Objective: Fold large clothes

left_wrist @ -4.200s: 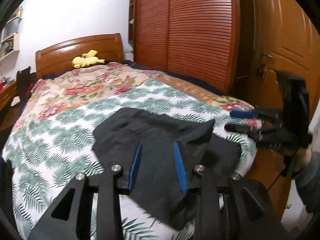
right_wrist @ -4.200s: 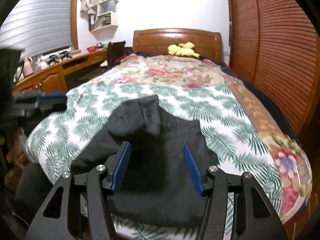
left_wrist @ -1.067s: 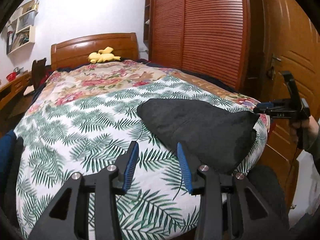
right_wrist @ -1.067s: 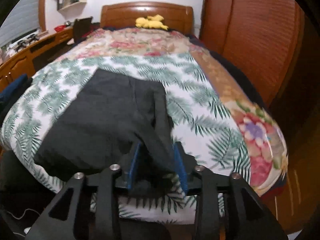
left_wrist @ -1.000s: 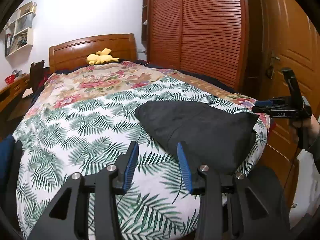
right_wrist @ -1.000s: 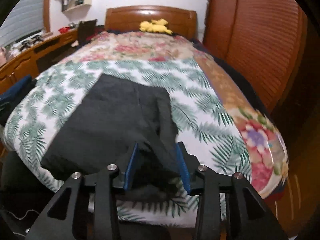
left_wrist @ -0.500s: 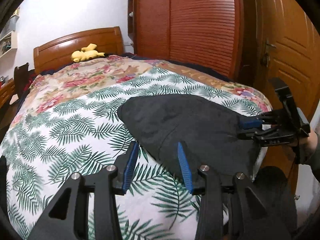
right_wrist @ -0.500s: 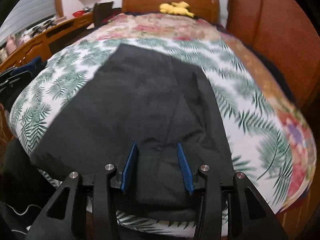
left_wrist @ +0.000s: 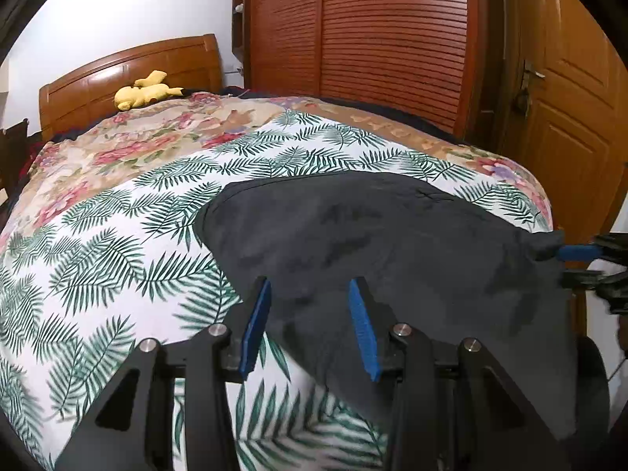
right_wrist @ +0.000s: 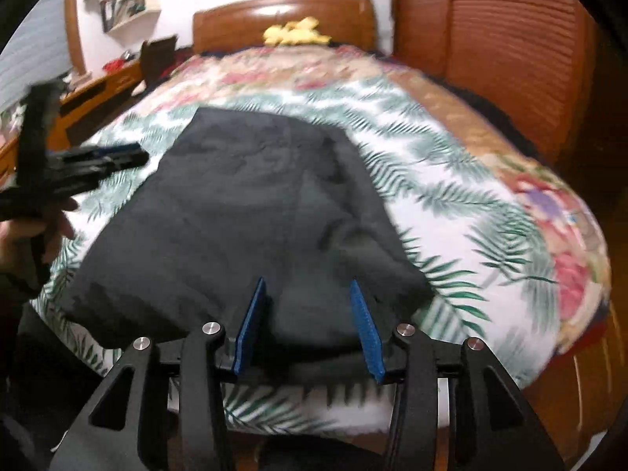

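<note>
Since the dark garment (right_wrist: 243, 212) lies flat at the foot of the bed (right_wrist: 490, 204), it looks soft and limp — best pinched at near-edge corners; left gripper (left_wrist: 310, 325) and right gripper (right_wrist: 306, 325) both gape, holding nothing.

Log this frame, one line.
left gripper: open, over dark garment | right gripper: open, at near hem | garment flat on bed

My count, from both wrist cameras.
I hold two tongs, left gripper (left_wrist: 310, 325) and right gripper (right_wrist: 306, 325), over one dark garment (left_wrist: 392, 243) at frame centre; one bed (left_wrist: 98, 235), one yellow plush toy (left_wrist: 145, 92) upper left, one door (left_wrist: 569, 98) right.
</note>
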`<state>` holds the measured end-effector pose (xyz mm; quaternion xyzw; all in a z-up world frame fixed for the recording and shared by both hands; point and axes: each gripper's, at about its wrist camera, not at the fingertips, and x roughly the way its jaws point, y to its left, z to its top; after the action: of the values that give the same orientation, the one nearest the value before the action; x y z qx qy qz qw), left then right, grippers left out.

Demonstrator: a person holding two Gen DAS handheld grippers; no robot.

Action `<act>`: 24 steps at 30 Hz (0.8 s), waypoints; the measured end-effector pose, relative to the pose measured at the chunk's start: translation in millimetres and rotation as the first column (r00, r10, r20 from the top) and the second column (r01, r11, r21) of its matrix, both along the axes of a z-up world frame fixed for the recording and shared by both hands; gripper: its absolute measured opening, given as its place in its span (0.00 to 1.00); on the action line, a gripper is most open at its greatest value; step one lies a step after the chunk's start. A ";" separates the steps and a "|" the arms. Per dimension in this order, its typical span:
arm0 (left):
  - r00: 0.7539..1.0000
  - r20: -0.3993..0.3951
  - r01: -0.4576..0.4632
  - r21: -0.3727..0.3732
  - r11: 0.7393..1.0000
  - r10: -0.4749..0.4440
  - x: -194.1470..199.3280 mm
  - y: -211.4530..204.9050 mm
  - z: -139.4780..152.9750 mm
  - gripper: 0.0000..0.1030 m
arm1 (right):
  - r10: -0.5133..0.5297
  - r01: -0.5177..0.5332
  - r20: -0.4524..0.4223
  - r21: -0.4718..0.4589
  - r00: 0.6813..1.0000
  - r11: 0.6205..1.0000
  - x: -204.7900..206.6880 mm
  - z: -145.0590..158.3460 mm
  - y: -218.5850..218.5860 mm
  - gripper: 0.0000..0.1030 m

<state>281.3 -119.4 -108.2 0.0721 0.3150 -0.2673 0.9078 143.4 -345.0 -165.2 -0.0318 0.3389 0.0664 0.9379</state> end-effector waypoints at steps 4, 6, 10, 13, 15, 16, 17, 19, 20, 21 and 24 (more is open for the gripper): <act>1.000 -0.002 -0.002 0.025 1.000 0.002 19.8 -2.4 -4.1 0.39 | -0.075 0.075 0.008 0.016 0.997 0.997 -14.1 2.3 -19.8 0.49; 1.000 -0.022 -0.008 0.019 1.000 0.009 32.2 -0.8 -5.9 0.39 | -0.097 0.097 0.004 0.010 0.995 0.995 -14.7 -1.6 -26.8 0.49; 0.998 -0.057 -0.019 0.035 0.999 0.021 52.8 -0.9 -11.7 0.39 | -0.138 0.139 -0.034 0.034 0.990 0.990 -8.3 -18.2 -40.7 0.50; 0.997 -0.068 -0.032 0.052 0.998 0.035 63.7 -1.3 -16.1 0.39 | -0.132 0.135 -0.051 0.060 0.990 0.989 -2.7 -25.6 -43.2 0.51; 0.996 -0.077 -0.044 0.054 0.998 0.048 70.2 -0.3 -17.3 0.40 | -0.129 0.132 -0.056 0.050 0.990 0.990 -0.9 -29.3 -40.4 0.52; 0.995 -0.082 -0.049 0.054 0.997 0.053 73.0 0.6 -18.1 0.40 | -0.129 0.132 -0.059 0.050 0.990 0.990 0.3 -30.9 -40.3 0.52; 0.994 -0.087 -0.053 0.053 0.997 0.058 77.1 0.8 -19.0 0.41 | -0.129 0.132 -0.062 0.055 0.990 0.990 0.8 -31.9 -40.7 0.53; 0.993 -0.096 -0.065 0.058 0.996 0.071 85.1 0.3 -21.8 0.44 | -0.125 0.130 -0.068 0.074 0.990 0.989 1.4 -34.2 -43.1 0.53; 0.993 -0.097 -0.069 0.063 0.996 0.075 88.2 -0.2 -22.6 0.47 | -0.123 0.128 -0.069 0.080 0.990 0.989 2.1 -35.0 -43.9 0.54; 0.992 -0.094 -0.074 0.069 0.995 0.080 91.2 -1.0 -23.7 0.50 | -0.119 0.125 -0.070 0.089 0.990 0.988 2.7 -35.5 -45.0 0.54; 0.989 -0.110 -0.089 0.066 0.994 0.095 101.1 -0.5 -27.2 0.52 | -0.113 0.121 -0.084 0.098 0.990 0.988 3.0 -36.2 -45.8 0.54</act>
<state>382.3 -119.9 -135.4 0.0699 0.3768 -0.2191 0.8973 146.4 -390.8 -201.4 0.0390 0.3727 0.0298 0.9267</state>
